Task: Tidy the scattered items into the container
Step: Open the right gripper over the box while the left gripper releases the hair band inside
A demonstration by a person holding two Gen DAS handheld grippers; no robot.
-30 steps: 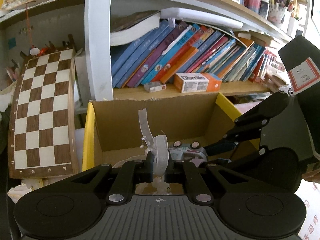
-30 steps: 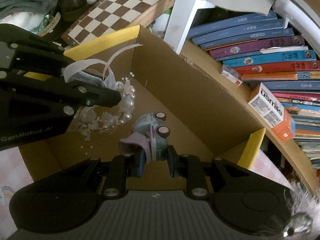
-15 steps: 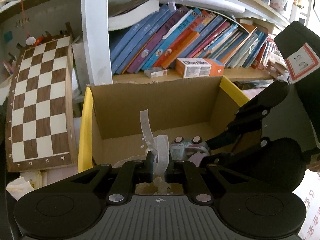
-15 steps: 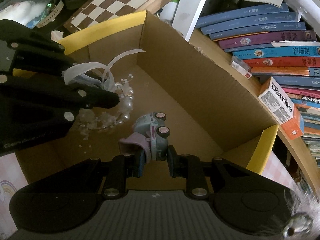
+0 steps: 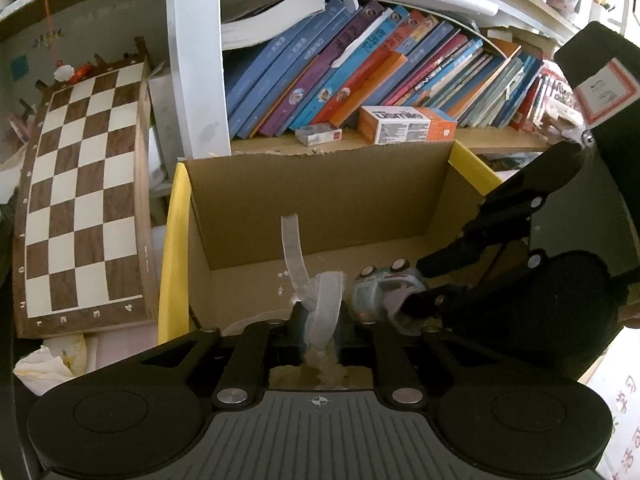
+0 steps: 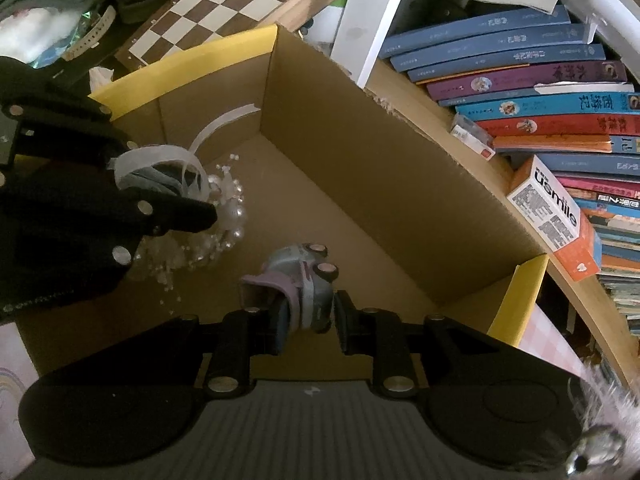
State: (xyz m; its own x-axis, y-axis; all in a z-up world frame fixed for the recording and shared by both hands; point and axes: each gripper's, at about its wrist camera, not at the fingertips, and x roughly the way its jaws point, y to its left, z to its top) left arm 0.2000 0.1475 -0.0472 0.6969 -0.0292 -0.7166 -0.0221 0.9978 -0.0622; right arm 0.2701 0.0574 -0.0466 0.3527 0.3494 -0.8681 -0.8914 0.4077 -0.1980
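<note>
An open cardboard box (image 5: 320, 196) with yellow flaps stands below the bookshelf; it also shows in the right wrist view (image 6: 392, 184). My left gripper (image 5: 318, 322) is shut on a white pearl-and-ribbon headband (image 5: 320, 304), held inside the box; the headband shows in the right wrist view (image 6: 208, 216) too. My right gripper (image 6: 308, 316) is shut on a small pale-blue toy car (image 6: 300, 280) with a pink part, held over the box floor. The car appears in the left wrist view (image 5: 380, 292) beside the headband.
A chessboard (image 5: 84, 200) leans left of the box. Books (image 5: 360, 80) and a small orange-white carton (image 5: 404, 124) fill the shelf behind it. Crumpled paper (image 5: 52, 360) lies at lower left. Clothes and clutter (image 6: 52, 8) lie beyond the box.
Both grippers have moved down and deeper into the box with their items still held. The box walls now rise higher around them.
</note>
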